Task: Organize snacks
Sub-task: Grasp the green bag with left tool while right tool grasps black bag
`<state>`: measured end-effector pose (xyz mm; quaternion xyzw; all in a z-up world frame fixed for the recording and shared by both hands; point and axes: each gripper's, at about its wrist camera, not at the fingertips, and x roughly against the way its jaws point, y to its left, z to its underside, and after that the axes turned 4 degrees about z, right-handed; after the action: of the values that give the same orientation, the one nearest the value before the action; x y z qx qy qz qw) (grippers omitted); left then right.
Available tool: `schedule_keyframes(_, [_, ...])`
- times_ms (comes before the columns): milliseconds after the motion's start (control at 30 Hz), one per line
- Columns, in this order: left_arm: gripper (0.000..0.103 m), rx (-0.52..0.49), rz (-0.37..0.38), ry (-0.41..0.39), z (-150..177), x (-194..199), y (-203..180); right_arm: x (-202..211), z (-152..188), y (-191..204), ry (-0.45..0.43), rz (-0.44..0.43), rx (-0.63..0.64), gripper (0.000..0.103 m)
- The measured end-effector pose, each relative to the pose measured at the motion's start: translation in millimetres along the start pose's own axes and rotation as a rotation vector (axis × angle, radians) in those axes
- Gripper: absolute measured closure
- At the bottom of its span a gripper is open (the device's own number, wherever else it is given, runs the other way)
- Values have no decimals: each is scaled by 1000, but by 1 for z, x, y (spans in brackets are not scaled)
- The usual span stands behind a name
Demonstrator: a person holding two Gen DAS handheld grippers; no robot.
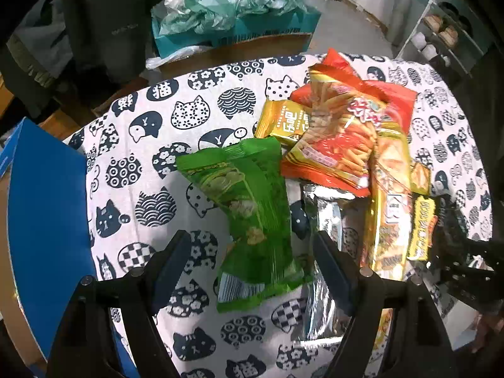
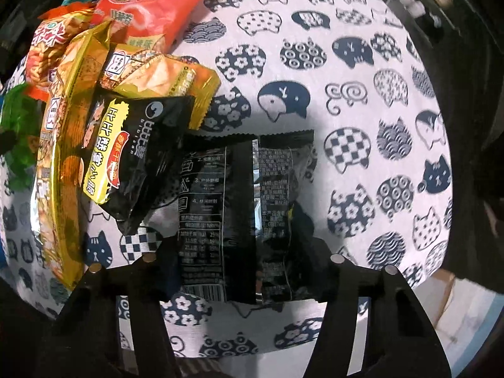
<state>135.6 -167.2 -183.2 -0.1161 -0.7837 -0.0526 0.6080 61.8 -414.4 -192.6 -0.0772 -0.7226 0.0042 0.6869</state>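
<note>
A green snack bag lies on the cat-print tablecloth, its lower end between the spread fingers of my left gripper, which is open. Behind and to the right is a heap of snacks: a red-orange fries bag, a yellow packet, a long gold bag and a silver bag. In the right wrist view, my right gripper is open with its fingers either side of a black packet lying back side up. A second black packet with a yellow label leans on the gold bag.
A blue box stands at the table's left edge. A teal crate with crumpled plastic bags sits behind the table. A shelf unit is at the far right. Bare tablecloth spreads to the right of the black packet.
</note>
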Motion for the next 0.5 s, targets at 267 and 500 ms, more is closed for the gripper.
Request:
schedule_keyframes(267, [28, 18, -19, 45, -5, -29, 7, 22, -9, -15, -53, 0, -5, 47])
schedule_keyframes(500, [67, 10, 32, 52, 1, -33, 13, 46, -4, 0, -99, 38, 48, 47])
